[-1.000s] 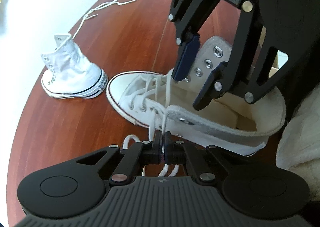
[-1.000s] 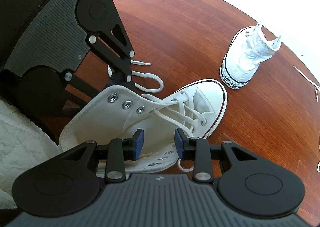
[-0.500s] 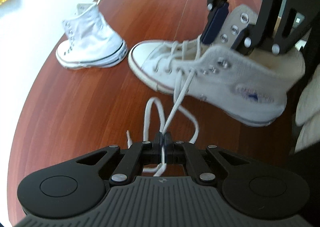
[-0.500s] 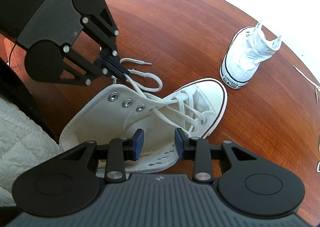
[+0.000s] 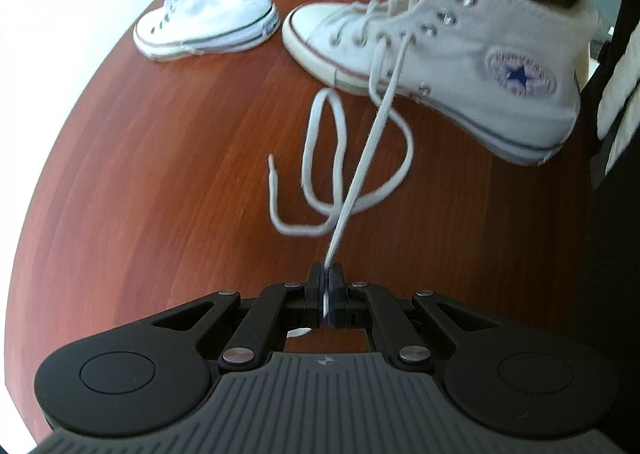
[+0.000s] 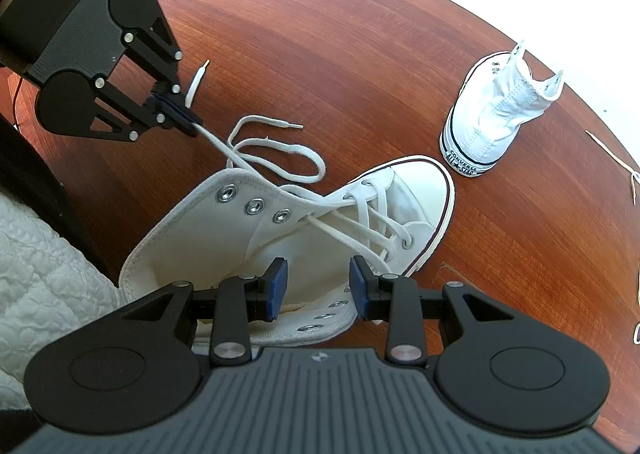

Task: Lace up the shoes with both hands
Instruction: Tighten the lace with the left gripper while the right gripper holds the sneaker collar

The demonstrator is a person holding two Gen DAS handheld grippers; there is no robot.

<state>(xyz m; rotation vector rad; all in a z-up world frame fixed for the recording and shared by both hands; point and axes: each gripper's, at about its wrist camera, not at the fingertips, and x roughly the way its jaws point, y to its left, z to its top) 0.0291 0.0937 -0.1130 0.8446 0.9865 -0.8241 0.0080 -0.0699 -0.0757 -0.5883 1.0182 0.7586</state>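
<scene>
Left claw (image 5: 326,286) clamped on a taut white shoelace (image 5: 362,170) low in frame, lace running up to the cream high-top sneaker (image 5: 472,66) at upper right on the wooden bench (image 5: 160,174), right claw (image 6: 314,286) apart, straddling the sneaker's eyelet flap, second white high-top (image 6: 494,114) at right.

Far shoe (image 5: 208,10) top cut off; near shoe (image 5: 460,54) blurred.

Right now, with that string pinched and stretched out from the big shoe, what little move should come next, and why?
Probably bring the left gripper back toward the shoe and aim the lace tip at the next empty eyelet. The lace already runs taut, and the right gripper straddles the collar.
</scene>
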